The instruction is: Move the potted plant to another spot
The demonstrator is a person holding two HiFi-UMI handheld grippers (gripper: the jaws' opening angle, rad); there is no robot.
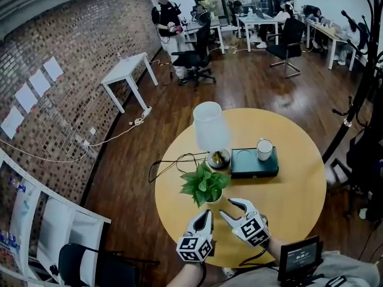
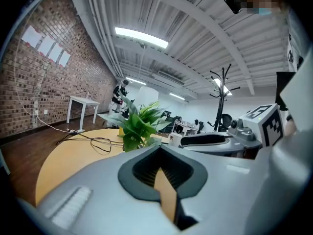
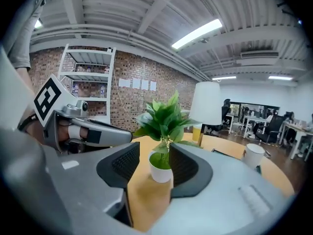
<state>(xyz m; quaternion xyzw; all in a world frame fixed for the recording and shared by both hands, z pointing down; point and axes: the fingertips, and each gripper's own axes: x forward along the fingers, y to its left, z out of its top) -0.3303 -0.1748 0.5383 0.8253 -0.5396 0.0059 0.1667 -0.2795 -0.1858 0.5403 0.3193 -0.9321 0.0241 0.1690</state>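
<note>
Potted plant (image 2: 140, 123) base behind left gripper (image 2: 158, 153)

Bright, even, cool indoor light. Glare from long white fluorescent ceiling tubes (image 2: 142, 37) at 11 o'clock in left gripper view, 1 o'clock in right. Faint soft shadows on round yellow wooden table (image 1: 293, 202). Both gripper views: heavy fisheye bend, black vignette all round, nearest foreground soft. The green leafy potted plant in white pot (image 3: 166, 117) is sharp. Head view crisp, red brick wall (image 1: 72, 100) bowing at 9 o'clock.

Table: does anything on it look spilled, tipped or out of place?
Nothing is spilled or tipped. The plant, lamp and cup stand upright. Only the black cable looks untidy: it lies in loose loops beside the plant and hangs over the table edge.
</note>
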